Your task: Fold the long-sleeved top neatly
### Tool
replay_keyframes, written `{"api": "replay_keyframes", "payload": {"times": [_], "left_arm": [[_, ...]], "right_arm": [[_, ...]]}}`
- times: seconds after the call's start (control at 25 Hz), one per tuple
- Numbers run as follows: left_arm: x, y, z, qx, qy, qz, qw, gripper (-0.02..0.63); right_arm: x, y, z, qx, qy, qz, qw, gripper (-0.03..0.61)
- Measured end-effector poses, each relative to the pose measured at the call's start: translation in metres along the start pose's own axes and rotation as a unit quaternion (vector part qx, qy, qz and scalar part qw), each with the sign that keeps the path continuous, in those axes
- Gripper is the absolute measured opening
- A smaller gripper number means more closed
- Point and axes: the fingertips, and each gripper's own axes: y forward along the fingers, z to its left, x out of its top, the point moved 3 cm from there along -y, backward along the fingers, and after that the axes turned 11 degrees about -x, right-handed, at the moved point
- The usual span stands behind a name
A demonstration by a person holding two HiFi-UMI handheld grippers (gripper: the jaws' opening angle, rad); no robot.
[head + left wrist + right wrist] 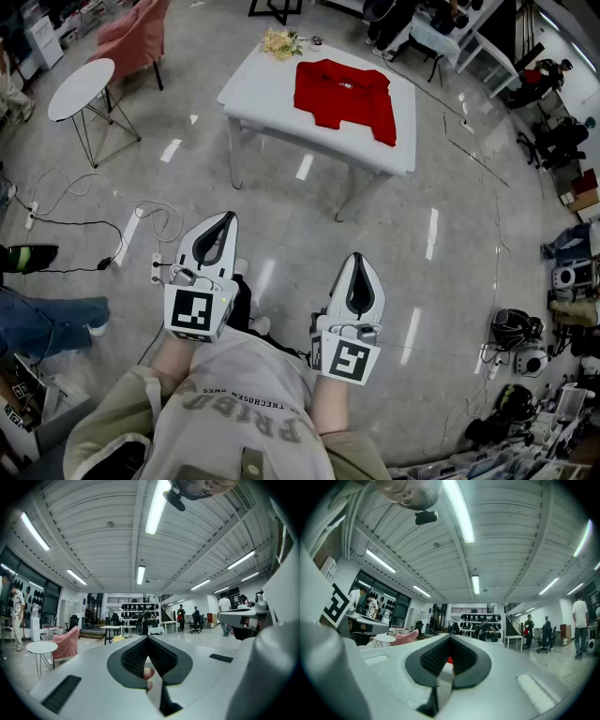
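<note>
A glossy grey floor (309,234) fills most of the head view, with light streaks reflected on it. Far ahead of the person stands a white rectangular surface (253,89). The red long-sleeved top (342,94) lies flat on it, over the middle and right part, with one corner reaching close to the near right edge. Nothing touches the top, and both grippers are well apart from it.

To the left of the surface stand a pink armchair (131,37) and, nearer, a small round white side table (80,89) on thin wire legs.

Close to the person's body, the left gripper (225,217) and the right gripper (356,255) are held side by side above the floor, pointing forward toward the surface. In each gripper view the dark ribbed pads meet at the tip, so both grippers are clenched, and neither has anything in its grasp.

A small bunch of pale flowers (281,42) sits at the far edge of the surface, just beyond the top. Thin cables (141,211) trail across the floor at the left.
</note>
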Motion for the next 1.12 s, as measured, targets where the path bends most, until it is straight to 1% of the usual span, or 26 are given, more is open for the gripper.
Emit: {"api": "replay_keyframes", "payload": {"times": [0.08, 0.2, 0.36, 0.48, 0.68, 0.8, 0.96, 1.12], "left_arm": [[0.001, 0.002, -0.002, -0.005, -0.003, -0.009, 0.9999, 0.011], [0.000, 0.003, -0.003, -0.003, 0.001, -0.001, 1.0000, 0.011], [0.003, 0.006, -0.003, -0.002, 0.003, 0.000, 1.0000, 0.011], [0.004, 0.009, -0.003, -0.005, 0.006, 0.001, 1.0000, 0.011], [0.006, 0.018, -0.001, -0.008, 0.007, 0.005, 0.9999, 0.011], [0.004, 0.027, 0.001, -0.015, 0.002, -0.002, 0.9999, 0.011], [0.003, 0.044, 0.011, -0.014, 0.006, 0.008, 0.9999, 0.011], [0.003, 0.068, 0.026, -0.022, 0.007, 0.013, 0.9996, 0.011]], "right_arm": [[0.000, 0.001, -0.001, 0.001, -0.001, 0.000, 1.000, 0.000], [0.000, 0.002, -0.003, 0.001, -0.002, 0.000, 1.000, 0.000], [0.008, 0.006, -0.003, -0.006, 0.015, -0.005, 1.000, 0.000], [0.003, 0.006, -0.004, 0.002, -0.004, -0.003, 1.000, 0.000], [0.000, 0.014, -0.005, 0.003, -0.007, 0.000, 1.000, 0.000], [-0.001, 0.022, -0.006, 0.001, -0.007, 0.001, 1.000, 0.000], [-0.004, 0.041, -0.007, -0.003, -0.009, 0.003, 1.000, 0.000], [-0.008, 0.066, -0.006, -0.006, -0.010, 0.007, 1.000, 0.000]]}}
